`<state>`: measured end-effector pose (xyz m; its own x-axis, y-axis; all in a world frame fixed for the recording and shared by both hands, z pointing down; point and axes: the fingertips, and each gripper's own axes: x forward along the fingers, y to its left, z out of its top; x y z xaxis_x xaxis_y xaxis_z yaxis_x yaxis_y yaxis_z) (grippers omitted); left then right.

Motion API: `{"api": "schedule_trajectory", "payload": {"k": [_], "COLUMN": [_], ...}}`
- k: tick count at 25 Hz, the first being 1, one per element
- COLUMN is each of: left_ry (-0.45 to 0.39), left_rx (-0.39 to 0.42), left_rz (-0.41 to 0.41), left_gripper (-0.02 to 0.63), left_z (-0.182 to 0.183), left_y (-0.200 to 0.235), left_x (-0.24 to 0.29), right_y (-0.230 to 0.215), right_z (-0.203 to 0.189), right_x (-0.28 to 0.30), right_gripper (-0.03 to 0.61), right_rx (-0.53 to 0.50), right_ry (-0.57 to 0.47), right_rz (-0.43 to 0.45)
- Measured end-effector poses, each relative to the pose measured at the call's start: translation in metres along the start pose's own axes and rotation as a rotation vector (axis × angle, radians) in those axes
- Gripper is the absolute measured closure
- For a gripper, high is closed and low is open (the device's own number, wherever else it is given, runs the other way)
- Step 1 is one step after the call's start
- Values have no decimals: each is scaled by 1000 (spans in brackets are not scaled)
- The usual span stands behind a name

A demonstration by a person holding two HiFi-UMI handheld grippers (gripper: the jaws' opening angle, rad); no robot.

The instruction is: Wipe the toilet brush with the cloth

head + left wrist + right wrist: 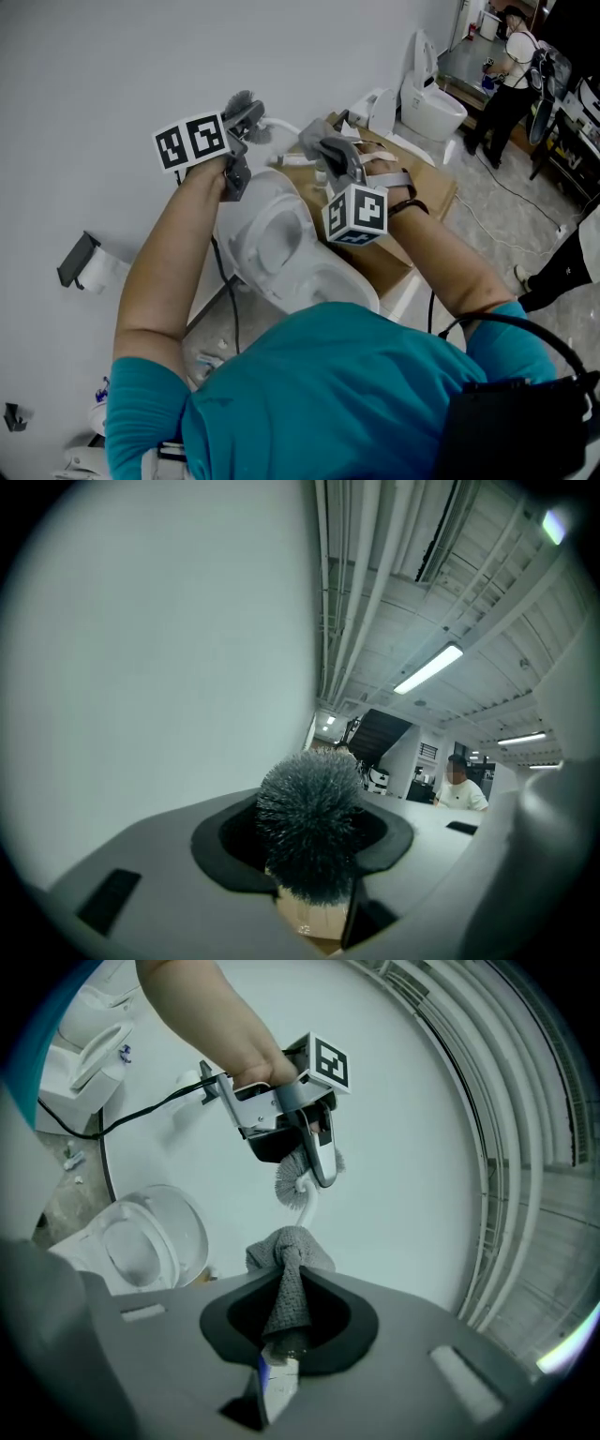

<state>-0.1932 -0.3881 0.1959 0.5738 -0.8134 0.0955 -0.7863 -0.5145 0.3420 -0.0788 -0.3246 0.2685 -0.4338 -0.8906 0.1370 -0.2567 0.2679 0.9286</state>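
Toilet brush (309, 822), grey bristles, white handle, grey knit cloth (286, 1274) bunched against handle

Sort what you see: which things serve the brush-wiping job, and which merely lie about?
In use: toilet brush, in the left hand-held gripper; cloth, in the right hand-held gripper.

Lying about: toilet bowl; cardboard; paper holder on the wall; second toilet farther off.

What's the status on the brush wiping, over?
Left gripper jaws shut on toilet brush by its head. Right gripper jaws shut on cloth, bunched at the handle. Nothing blocking.
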Motion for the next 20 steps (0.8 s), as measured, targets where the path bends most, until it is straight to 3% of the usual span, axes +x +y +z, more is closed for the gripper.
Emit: {"api": "schedule_trajectory", "payload": {"k": [4, 20], "left_ry": [-31, -74], "left_rx": [-47, -78], "left_rz": [7, 8], "left_gripper": [427, 426], "left_z": [5, 20], "left_y": [8, 22], "left_x": [-4, -23], "right_y": [4, 2], "right_z": [-8, -34], "right_x": [0, 2], "right_gripper": [552, 552], "right_rx": [-34, -35], "right_ry": [18, 76], "right_rz": [-6, -25]}}
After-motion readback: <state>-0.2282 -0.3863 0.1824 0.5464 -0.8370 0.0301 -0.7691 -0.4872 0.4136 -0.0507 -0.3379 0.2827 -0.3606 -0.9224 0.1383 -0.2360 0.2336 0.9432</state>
